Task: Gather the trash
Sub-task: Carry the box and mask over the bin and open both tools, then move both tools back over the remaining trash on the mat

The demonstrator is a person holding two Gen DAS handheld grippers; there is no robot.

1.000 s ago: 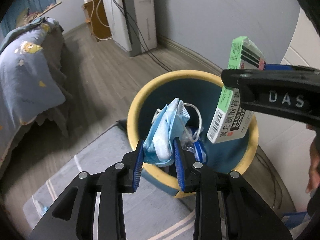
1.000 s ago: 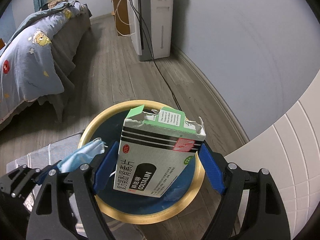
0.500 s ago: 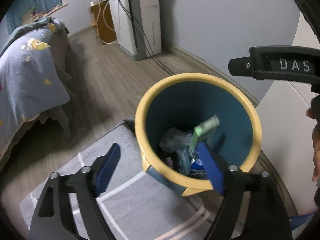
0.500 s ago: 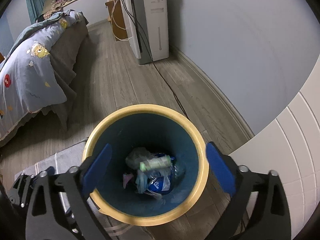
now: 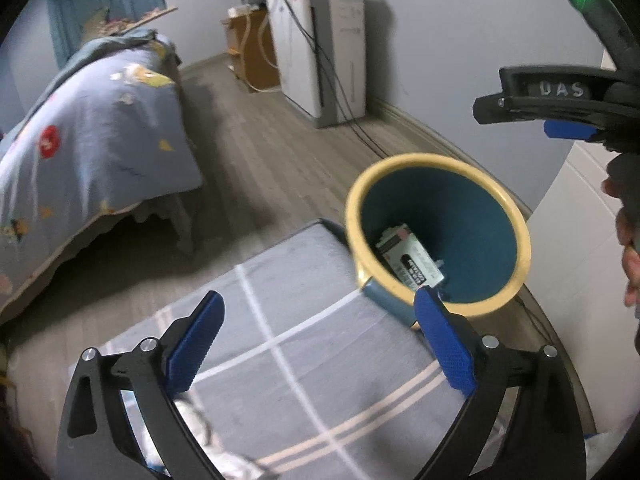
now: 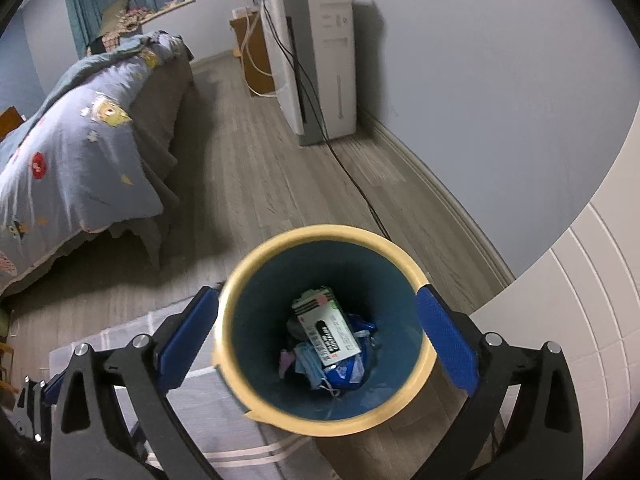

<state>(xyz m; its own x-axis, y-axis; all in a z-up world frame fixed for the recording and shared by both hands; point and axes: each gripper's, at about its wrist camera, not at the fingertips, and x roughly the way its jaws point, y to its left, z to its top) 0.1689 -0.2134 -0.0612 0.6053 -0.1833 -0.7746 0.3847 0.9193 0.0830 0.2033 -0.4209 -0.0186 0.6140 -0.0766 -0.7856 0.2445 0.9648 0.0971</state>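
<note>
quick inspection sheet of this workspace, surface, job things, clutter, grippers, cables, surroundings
surface: wood floor, grey striped rug beside the bin
job's things: yellow-rimmed bin holds medicine box, blue mask, wrappers
clutter: crumpled white item on the rug
grippers: left gripper jaws opening, nothing between; right gripper open, empty, over the bin
cables: black cable runs along the floor from the white appliance
surroundings: bed with blue quilt, grey wall, white panelled cabinet
</note>
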